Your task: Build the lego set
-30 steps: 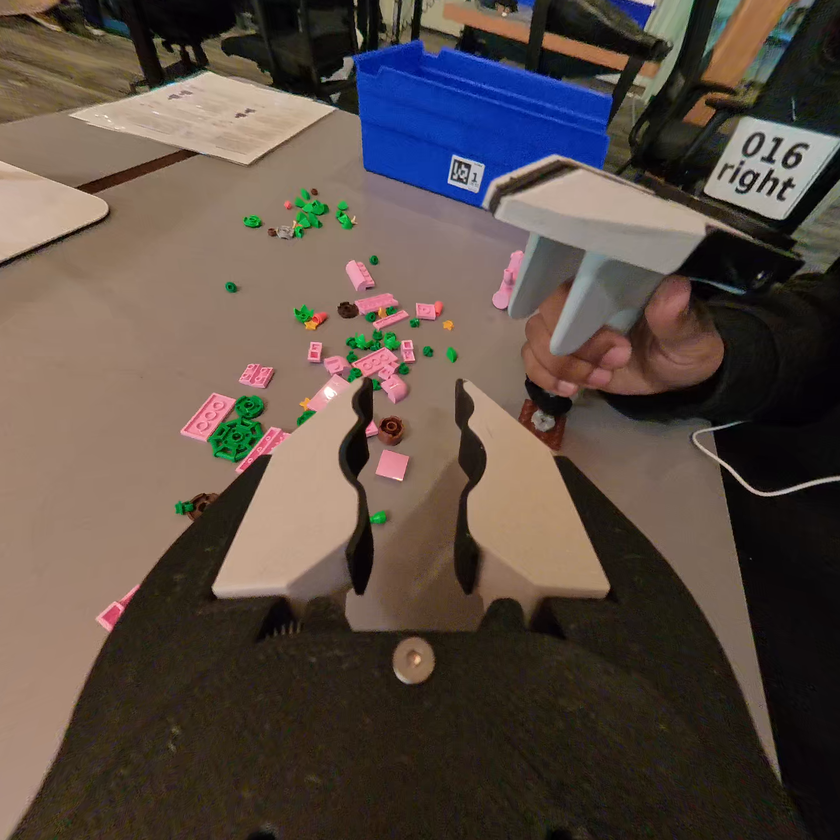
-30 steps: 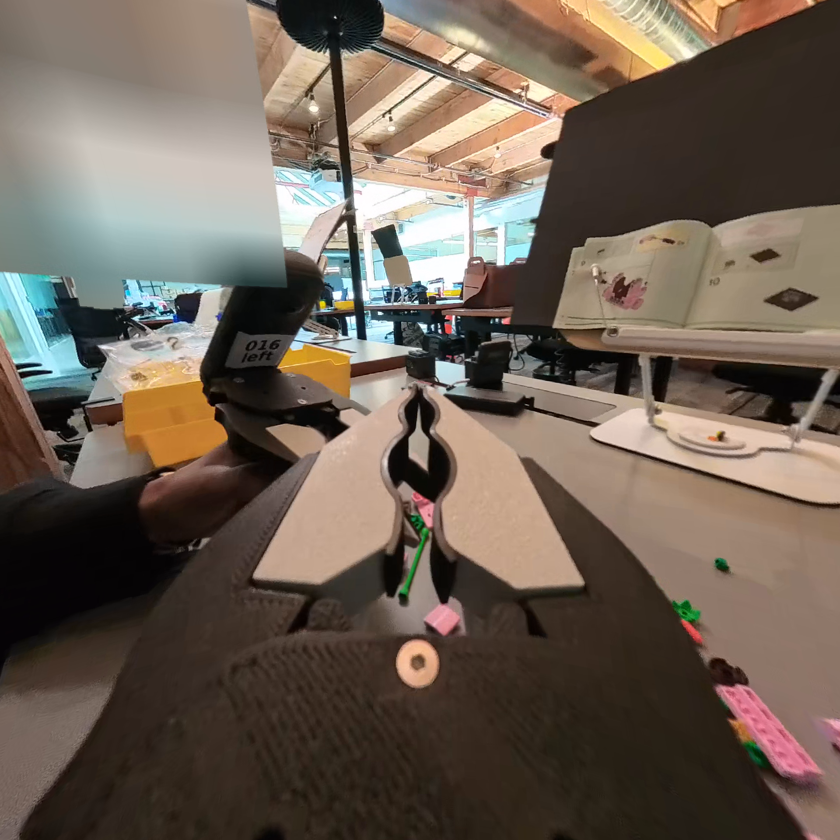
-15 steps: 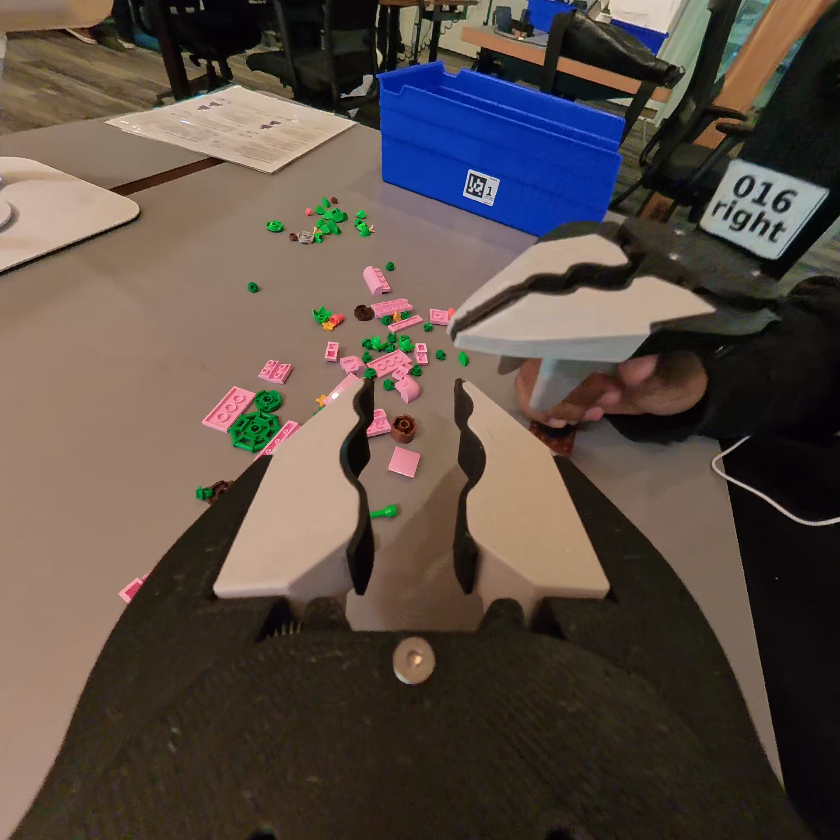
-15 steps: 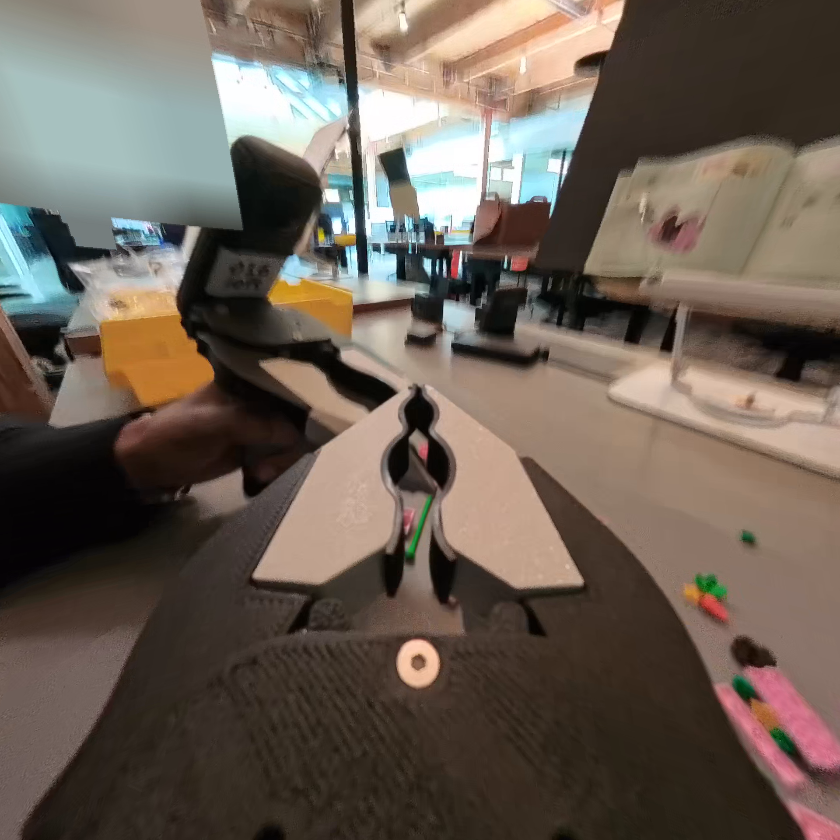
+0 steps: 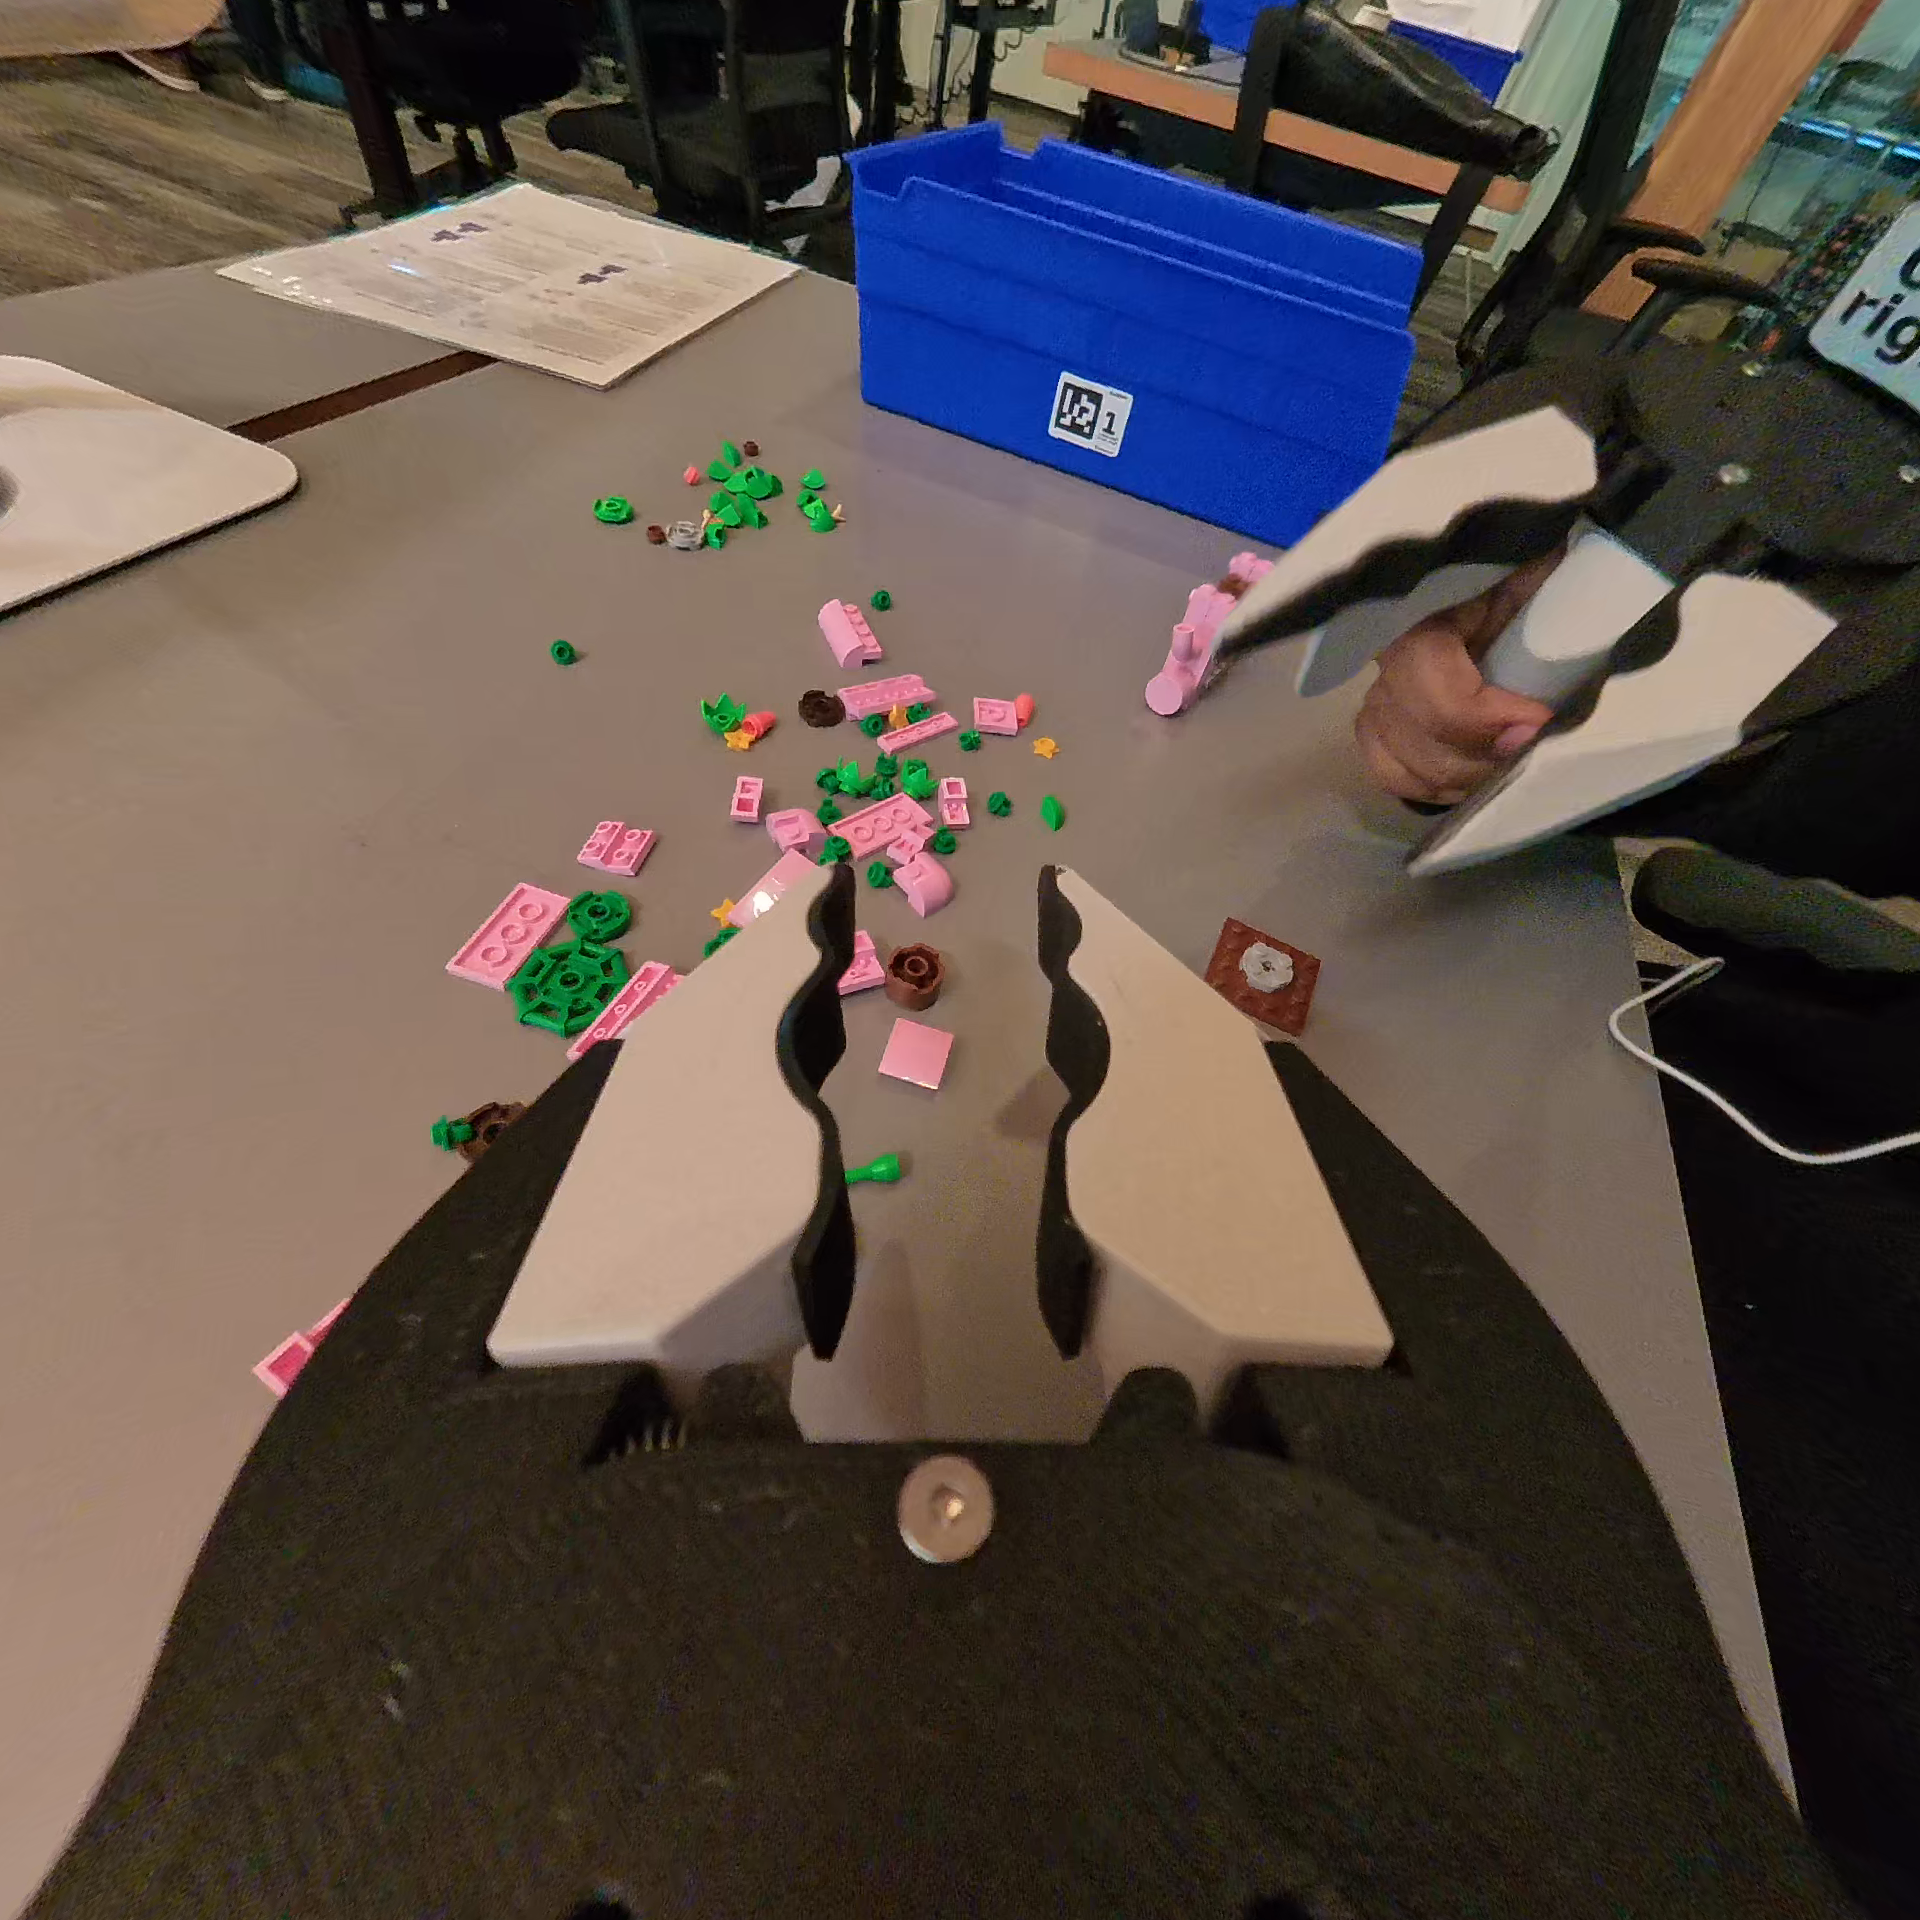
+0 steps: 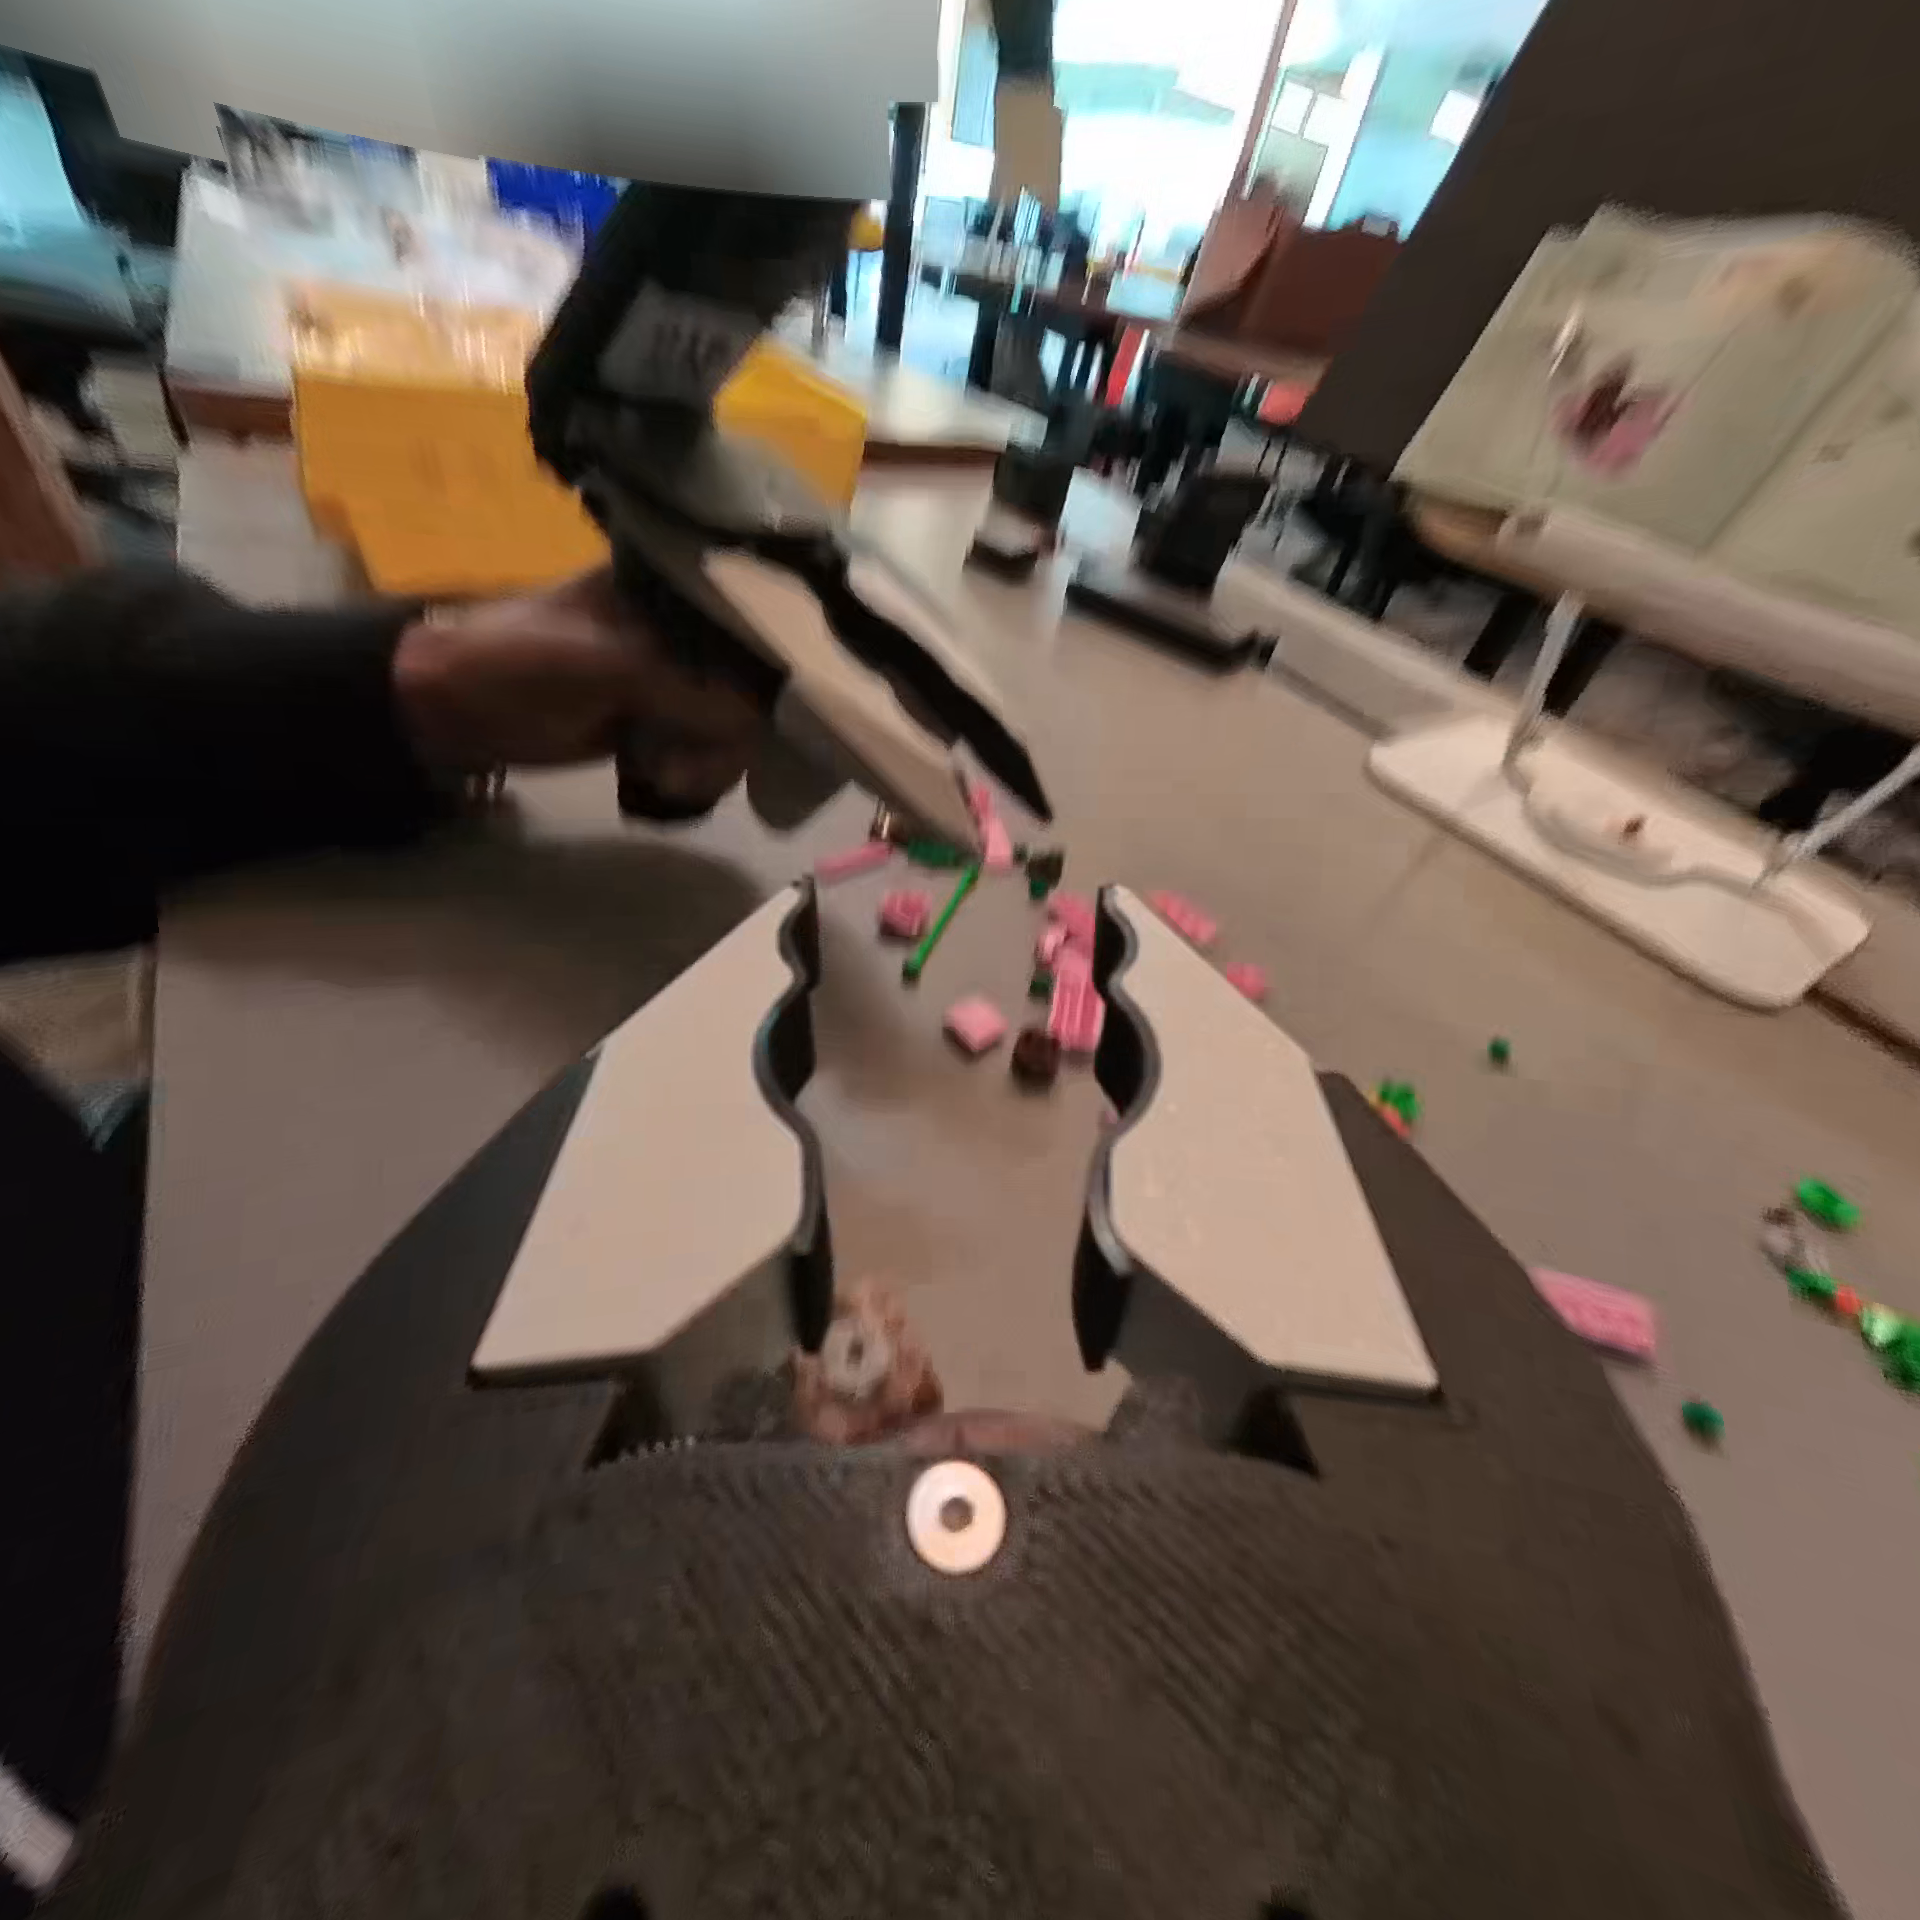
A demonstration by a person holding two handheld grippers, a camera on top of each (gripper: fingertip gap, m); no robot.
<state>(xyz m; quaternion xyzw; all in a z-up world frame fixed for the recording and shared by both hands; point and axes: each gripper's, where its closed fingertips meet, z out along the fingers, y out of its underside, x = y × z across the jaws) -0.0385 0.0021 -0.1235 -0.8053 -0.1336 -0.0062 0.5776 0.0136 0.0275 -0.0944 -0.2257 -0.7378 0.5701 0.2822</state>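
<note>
Left gripper (image 5: 940, 883): open, empty, above pink tile (image 5: 915, 1054)
Right gripper (image 6: 956, 904): open, empty
Risk: you scatter loose pieces near brown plate (image 5: 1262, 975)

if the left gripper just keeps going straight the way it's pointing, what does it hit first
Probably the flat pink tile lying on the table between the open left gripper's fingers, then the brown round piece just beyond; depth is uncertain.

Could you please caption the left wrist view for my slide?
Open left tongs above scattered pink and green lego pieces.
</note>
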